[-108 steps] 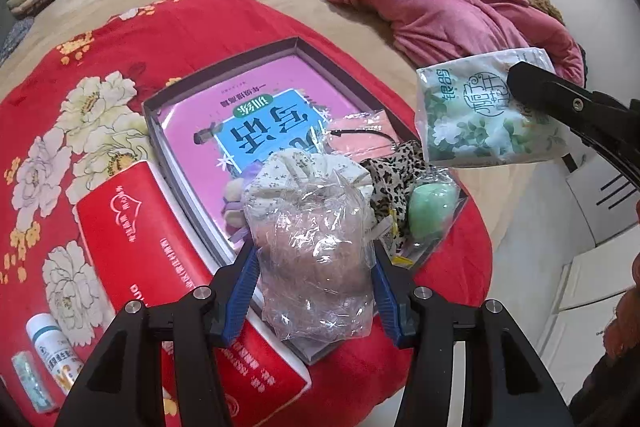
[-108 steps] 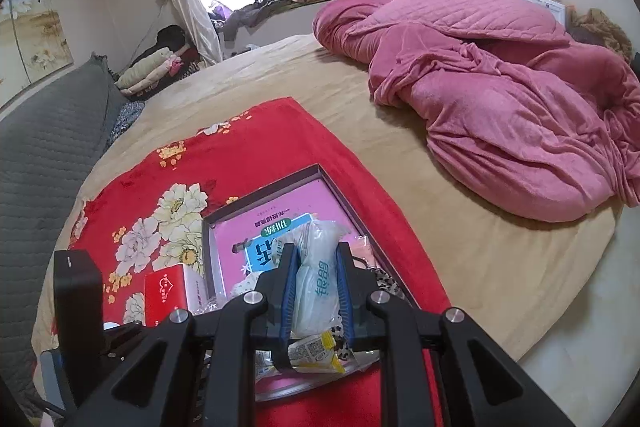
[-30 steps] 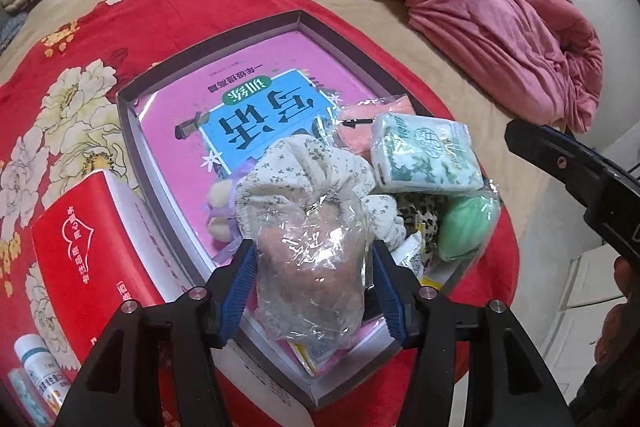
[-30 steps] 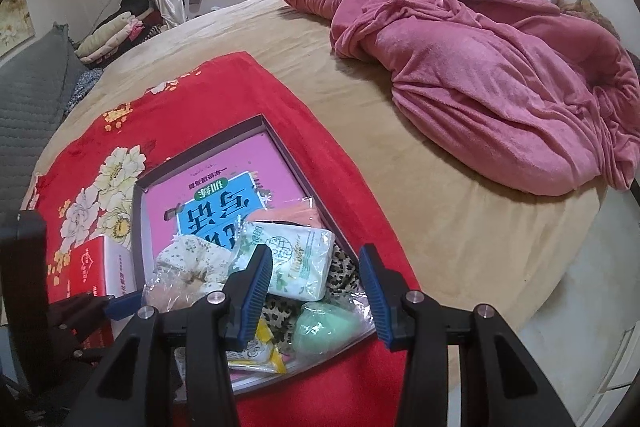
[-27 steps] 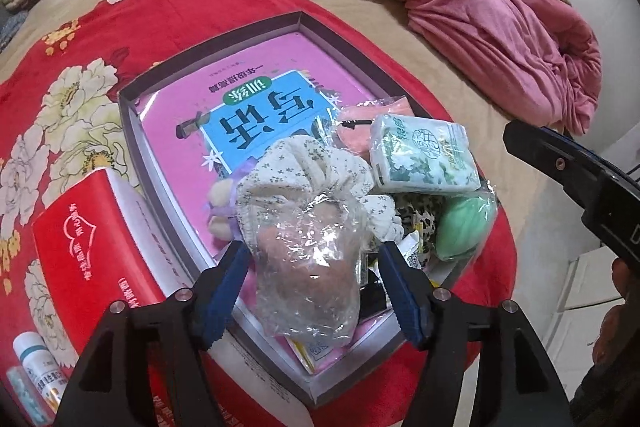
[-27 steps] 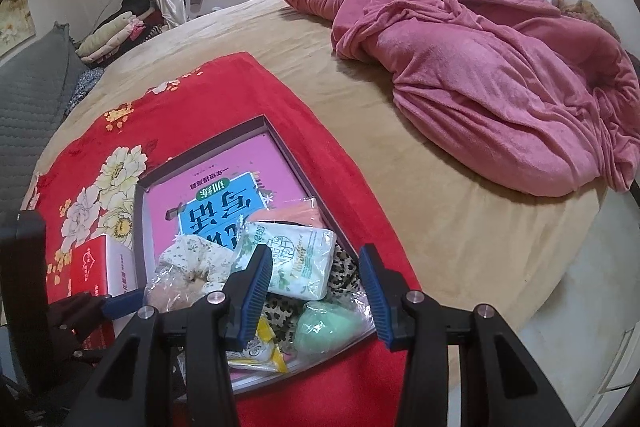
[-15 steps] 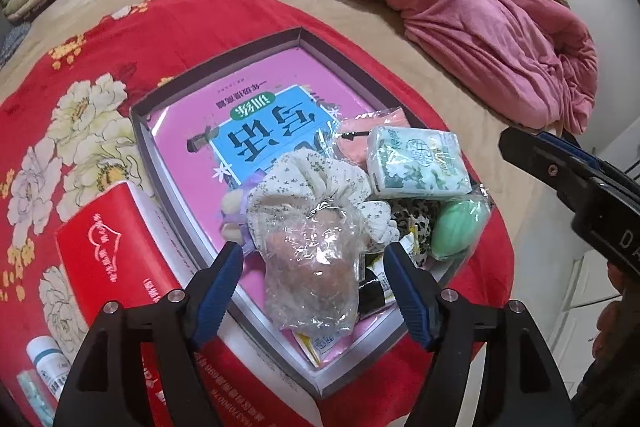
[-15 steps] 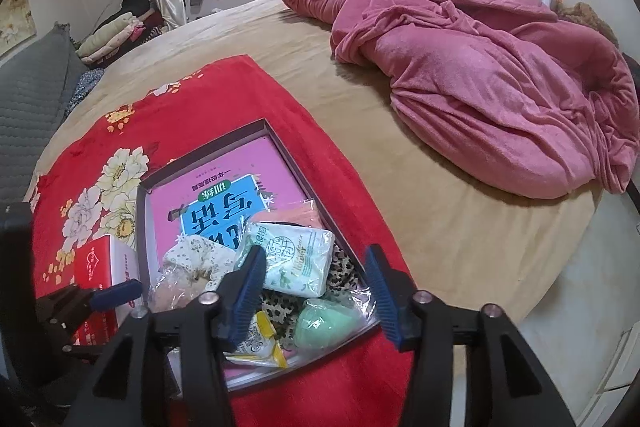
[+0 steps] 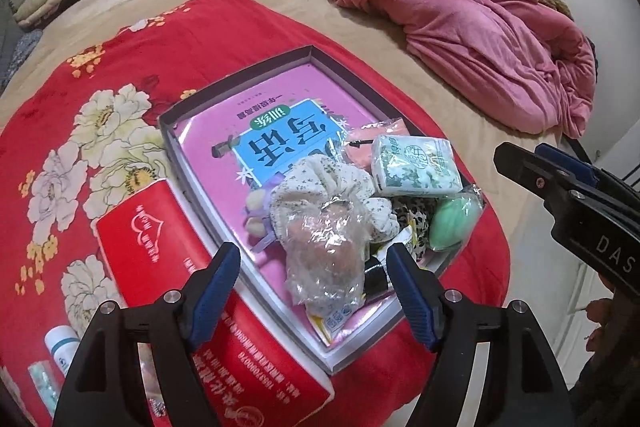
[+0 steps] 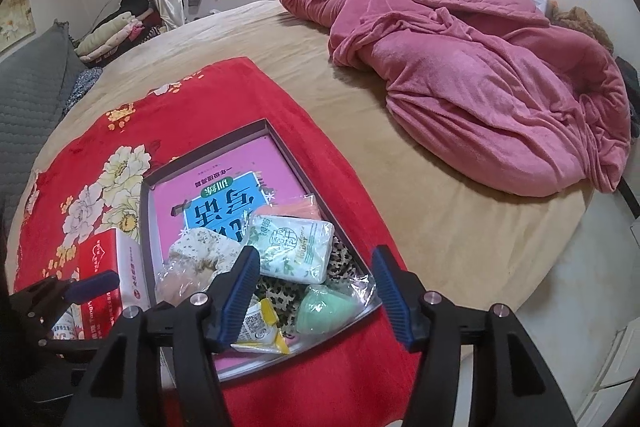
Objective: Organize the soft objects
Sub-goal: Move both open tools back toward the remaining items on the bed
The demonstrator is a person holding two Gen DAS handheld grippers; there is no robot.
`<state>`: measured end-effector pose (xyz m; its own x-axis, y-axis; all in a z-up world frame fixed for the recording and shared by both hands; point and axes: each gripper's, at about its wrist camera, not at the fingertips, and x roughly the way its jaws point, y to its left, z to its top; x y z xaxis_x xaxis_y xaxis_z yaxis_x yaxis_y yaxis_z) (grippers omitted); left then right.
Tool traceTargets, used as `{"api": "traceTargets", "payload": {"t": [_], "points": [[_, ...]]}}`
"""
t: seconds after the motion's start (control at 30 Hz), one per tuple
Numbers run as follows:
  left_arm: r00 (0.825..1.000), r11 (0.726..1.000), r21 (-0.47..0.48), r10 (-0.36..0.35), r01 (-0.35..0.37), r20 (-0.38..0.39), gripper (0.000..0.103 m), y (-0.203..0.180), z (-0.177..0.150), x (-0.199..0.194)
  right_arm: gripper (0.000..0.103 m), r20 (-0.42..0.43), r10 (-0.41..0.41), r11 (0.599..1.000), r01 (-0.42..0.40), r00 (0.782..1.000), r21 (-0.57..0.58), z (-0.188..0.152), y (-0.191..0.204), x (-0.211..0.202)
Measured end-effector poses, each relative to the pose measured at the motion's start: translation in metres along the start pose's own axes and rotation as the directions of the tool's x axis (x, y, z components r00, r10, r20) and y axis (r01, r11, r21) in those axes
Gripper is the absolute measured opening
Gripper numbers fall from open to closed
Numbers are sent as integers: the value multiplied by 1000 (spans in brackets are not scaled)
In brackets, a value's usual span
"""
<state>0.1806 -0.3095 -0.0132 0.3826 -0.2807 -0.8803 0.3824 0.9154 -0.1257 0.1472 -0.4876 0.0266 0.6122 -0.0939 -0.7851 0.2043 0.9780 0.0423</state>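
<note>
Over the near corner of the shallow box [image 9: 172, 131] on the bed, both the left gripper [image 9: 312, 283] and right gripper [image 10: 314, 293] have just been opening, jaws wide and empty (plastic-wrapped bundle [image 9: 324, 259] and tissue pack [image 10: 294, 251] released inside), so next comes fetching the red carton [image 9: 160, 251] outside.

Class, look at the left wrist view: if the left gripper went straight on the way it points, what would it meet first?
Most likely the clear plastic bag in the box, lying between the open left gripper fingers; depth is uncertain.
</note>
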Motion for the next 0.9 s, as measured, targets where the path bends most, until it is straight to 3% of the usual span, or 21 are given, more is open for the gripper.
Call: {"api": "traceTargets", "payload": {"t": [0.43,0.9], "points": [[999,1000,-6,7,-7,46,79,8,-13,-36,69,47,2,1000,-2,999,0,4,16,-31],[994,999,-23,28,-25,107,79,27,-38,-84,72,108,11,999,-8,994,-32,-1,45,-71]]}}
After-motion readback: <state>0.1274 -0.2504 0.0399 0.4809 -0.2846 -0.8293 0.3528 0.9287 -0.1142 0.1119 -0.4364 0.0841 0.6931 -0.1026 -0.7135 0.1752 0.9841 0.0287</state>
